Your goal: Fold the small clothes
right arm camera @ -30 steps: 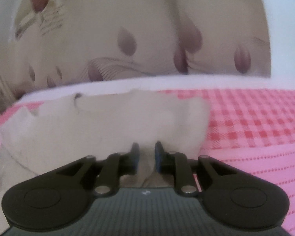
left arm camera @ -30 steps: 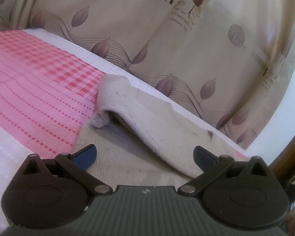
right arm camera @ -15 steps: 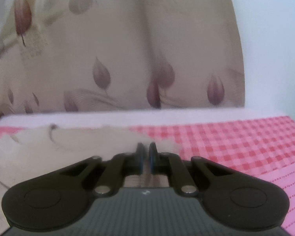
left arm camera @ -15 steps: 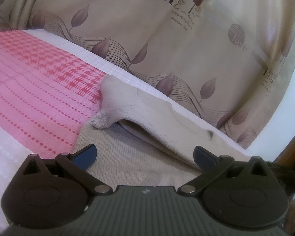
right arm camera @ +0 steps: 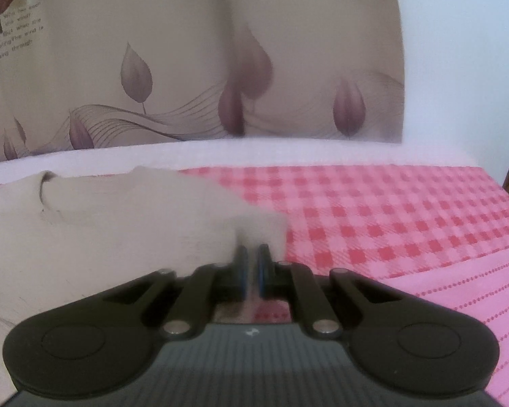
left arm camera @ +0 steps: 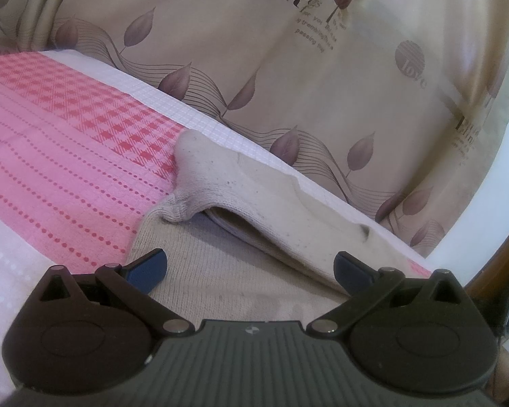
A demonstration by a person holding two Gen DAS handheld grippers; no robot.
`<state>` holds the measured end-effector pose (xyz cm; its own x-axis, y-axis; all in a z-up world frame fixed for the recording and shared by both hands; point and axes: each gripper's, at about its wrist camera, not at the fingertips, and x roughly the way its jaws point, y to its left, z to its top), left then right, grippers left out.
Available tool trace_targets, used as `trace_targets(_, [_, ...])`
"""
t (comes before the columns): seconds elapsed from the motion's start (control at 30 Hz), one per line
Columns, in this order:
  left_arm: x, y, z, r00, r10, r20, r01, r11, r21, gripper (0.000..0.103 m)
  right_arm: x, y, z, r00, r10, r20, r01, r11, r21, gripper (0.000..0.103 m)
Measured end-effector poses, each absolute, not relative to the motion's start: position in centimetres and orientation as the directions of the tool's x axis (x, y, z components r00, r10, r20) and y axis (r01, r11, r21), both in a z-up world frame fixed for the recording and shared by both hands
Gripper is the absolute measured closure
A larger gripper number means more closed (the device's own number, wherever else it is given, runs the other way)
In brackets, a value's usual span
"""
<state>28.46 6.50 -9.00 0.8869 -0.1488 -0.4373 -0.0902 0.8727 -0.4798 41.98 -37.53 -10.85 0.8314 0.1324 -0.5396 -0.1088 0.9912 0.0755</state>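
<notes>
A beige knit garment (left arm camera: pixel 254 196) lies on the pink bedsheet (left arm camera: pixel 68 156), its far part folded over into a flap with a raised, pinched corner. My left gripper (left arm camera: pixel 249 261) hovers open just above the near part of the garment, blue pads wide apart with nothing between them. In the right wrist view the same garment (right arm camera: pixel 118 220) spreads to the left. My right gripper (right arm camera: pixel 251 254) is shut on the garment's right edge, and a blurred fold of cloth stands just above the pads. Neither gripper shows in the other's view.
A beige curtain with leaf print (left arm camera: pixel 288 68) hangs right behind the bed. The sheet's white border (left arm camera: pixel 173 105) runs along the far edge. Pink checked sheet (right arm camera: pixel 390 220) stretches to the right of the garment. A white wall (right arm camera: pixel 458 68) and dark wood stand at the far right.
The right gripper closed fully on the garment's edge and swung, so the view shifted and the cloth moved left. In the left wrist view the rounded flap was drawn into a tighter peak. The left gripper stayed put.
</notes>
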Motion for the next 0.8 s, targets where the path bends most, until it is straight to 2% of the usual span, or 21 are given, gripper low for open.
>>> trace_targets(0.1, [28.7, 6.4, -8.9, 0.884, -0.180, -0.431, -0.065, 0.867, -0.494, 0.000, 42.0, -37.4, -10.8, 0.831, 0.129, -0.541, -0.112, 0.992, 0.064, 0.097])
trace_targets(0.17, [30.1, 5.7, -8.5, 0.857, -0.212, -0.470, -0.035, 0.886, -0.463, 0.000, 41.9, -37.6, -10.8, 0.830, 0.131, -0.542, -0.118, 0.991, 0.060, 0.097])
trace_targets(0.3, [33.3, 4.4, -8.2, 0.837, -0.247, -0.489, 0.012, 0.901, -0.435, 0.000, 41.9, -37.6, -10.9, 0.830, 0.134, -0.541, -0.119, 0.991, 0.062, 0.097])
trace_targets(0.4, [34.8, 5.3, -8.0, 0.858, -0.151, -0.491, -0.079, 0.905, -0.418, 0.000, 42.0, -37.7, -10.9, 0.831, 0.133, -0.540, -0.120, 0.991, 0.059, 0.097])
trace_targets(0.43, [34.6, 6.1, -7.8, 0.868, -0.091, -0.489, -0.137, 0.902, -0.410, 0.004, 42.0, -37.7, -10.9, 0.830, 0.137, -0.541, -0.123, 0.991, 0.062, 0.097])
trace_targets(0.47, [34.2, 7.2, -7.8, 0.868, -0.058, -0.493, -0.189, 0.880, -0.435, 0.015, 42.0, -37.7, -10.9, 0.830, 0.137, -0.541, -0.122, 0.990, 0.064, 0.097])
trace_targets(0.5, [33.7, 8.5, -8.1, 0.867, -0.062, -0.494, -0.220, 0.842, -0.493, 0.020, 42.0, -37.7, -10.9, 0.830, 0.138, -0.541, -0.122, 0.990, 0.065, 0.097])
trace_targets(0.57, [32.1, 9.7, -8.5, 0.887, -0.080, -0.455, -0.220, 0.792, -0.569, 0.018, 41.9, -37.6, -10.9, 0.830, 0.136, -0.541, -0.121, 0.991, 0.064, 0.097])
trace_targets(0.6, [31.3, 9.6, -8.4, 0.889, -0.051, -0.455, -0.235, 0.803, -0.548, 0.000, 41.9, -37.7, -10.9, 0.830, 0.137, -0.541, -0.122, 0.991, 0.063, 0.097])
trace_targets(0.63, [30.7, 9.4, -8.4, 0.880, 0.013, -0.475, -0.282, 0.818, -0.501, 0.003, 41.9, -37.6, -10.8, 0.830, 0.136, -0.541, -0.123, 0.991, 0.061, 0.097])
trace_targets(0.67, [30.1, 9.6, -8.5, 0.884, 0.046, -0.465, -0.300, 0.818, -0.490, 0.000, 42.0, -37.7, -10.8, 0.830, 0.138, -0.541, -0.123, 0.990, 0.063, 0.097])
trace_targets(0.73, [29.4, 11.1, -8.7, 0.901, -0.015, -0.434, -0.271, 0.760, -0.590, 0.000, 41.9, -37.6, -10.8, 0.829, 0.139, -0.541, -0.123, 0.990, 0.065, 0.097])
trace_targets(0.8, [28.6, 12.0, -8.5, 0.906, -0.004, -0.424, -0.290, 0.722, -0.628, 0.000, 41.9, -37.6, -10.8, 0.829, 0.142, -0.541, -0.124, 0.990, 0.071, 0.097])
